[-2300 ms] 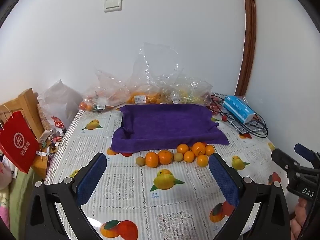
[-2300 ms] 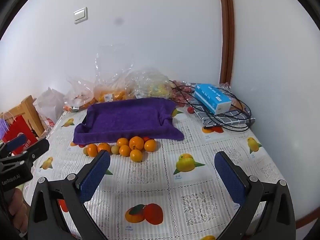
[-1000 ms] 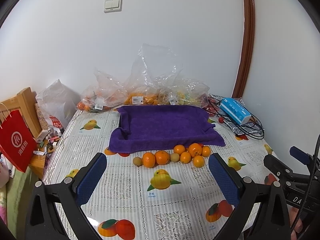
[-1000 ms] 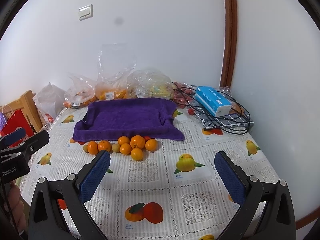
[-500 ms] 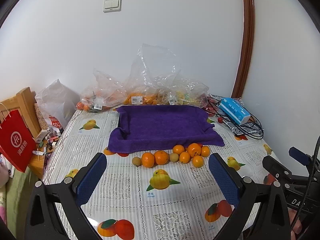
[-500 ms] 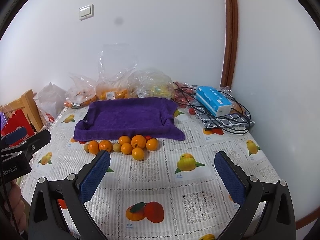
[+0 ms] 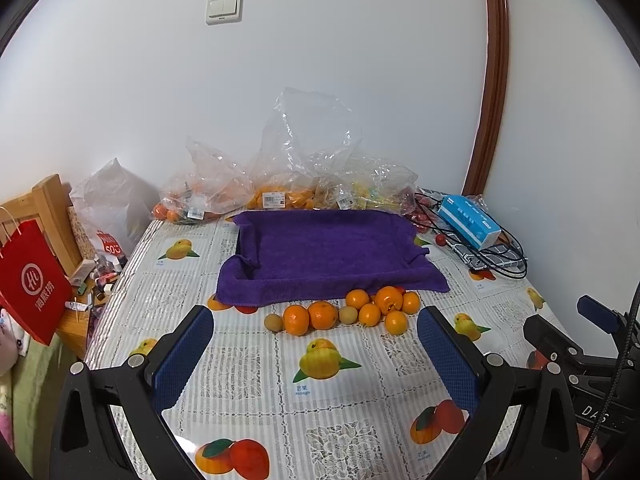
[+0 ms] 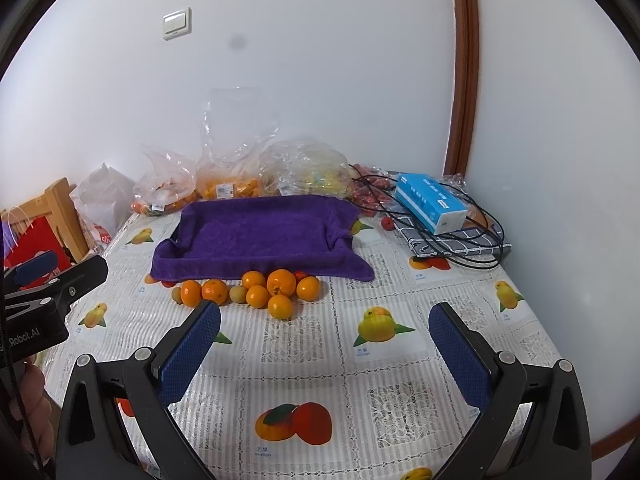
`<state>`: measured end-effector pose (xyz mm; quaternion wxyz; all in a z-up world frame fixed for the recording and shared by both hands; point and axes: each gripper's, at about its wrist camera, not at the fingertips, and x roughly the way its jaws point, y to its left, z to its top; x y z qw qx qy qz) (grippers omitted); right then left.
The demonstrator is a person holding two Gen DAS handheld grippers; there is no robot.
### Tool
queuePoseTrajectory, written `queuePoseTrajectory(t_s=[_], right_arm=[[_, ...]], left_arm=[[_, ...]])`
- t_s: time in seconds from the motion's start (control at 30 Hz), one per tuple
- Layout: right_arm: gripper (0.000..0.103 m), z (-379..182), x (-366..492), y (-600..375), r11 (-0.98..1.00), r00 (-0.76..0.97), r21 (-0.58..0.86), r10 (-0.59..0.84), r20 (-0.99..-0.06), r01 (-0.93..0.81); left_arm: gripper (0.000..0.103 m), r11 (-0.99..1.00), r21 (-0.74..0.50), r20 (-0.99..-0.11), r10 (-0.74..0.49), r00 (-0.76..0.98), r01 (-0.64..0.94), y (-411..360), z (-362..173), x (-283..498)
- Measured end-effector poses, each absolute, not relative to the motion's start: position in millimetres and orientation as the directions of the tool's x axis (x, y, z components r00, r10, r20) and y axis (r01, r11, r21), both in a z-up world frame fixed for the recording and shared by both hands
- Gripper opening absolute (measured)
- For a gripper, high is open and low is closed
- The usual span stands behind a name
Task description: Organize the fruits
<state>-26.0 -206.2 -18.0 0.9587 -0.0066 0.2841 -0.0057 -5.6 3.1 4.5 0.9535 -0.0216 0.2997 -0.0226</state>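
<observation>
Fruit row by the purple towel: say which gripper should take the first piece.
Left, probably. The row of fruit lies centred between the left gripper's open fingers; the right gripper, also open, has it off to its left side.

A blue tissue box point(image 8: 431, 202) lies far ahead to the right on a checked cloth point(image 8: 452, 240) among black cables point(image 8: 486, 236). A red paper bag point(image 7: 30, 280) hangs at far left. A light switch point(image 7: 224, 8) sits high on the wall.

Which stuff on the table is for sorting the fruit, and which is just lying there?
For the job:
oranges
small brownish fruits
purple towel-lined tray
left gripper
right gripper

Just lying about:
blue tissue box
black cables
red paper bag
</observation>
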Motion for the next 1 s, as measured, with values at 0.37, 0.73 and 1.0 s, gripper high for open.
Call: queuePoseTrajectory(t_s=[0.37, 0.73, 1.0], right_arm=[[0.103, -19.1, -25.9, -205.5, 1.000, 0.837, -0.009, -0.012, -0.547, 0.008], [0.103, -20.4, -26.1, -205.3, 1.000, 0.833, -0.017, -0.021, -0.552, 0.014], [0.103, -21.3, -23.0, -205.3, 1.000, 0.831, -0.010, -0.018, -0.556, 0.014]], left_arm=[[0.102, 0.998, -0.053, -0.573, -0.053, 0.818, 0.028, 3.5, 3.3, -4.3], [0.103, 0.998, -0.048, -0.581, -0.052, 0.812, 0.030, 2.4, 0.5, -1.2], [0.103, 1.000, -0.027, -0.591, -0.017, 0.806, 0.001, 5.0, -2.2, 1.8]])
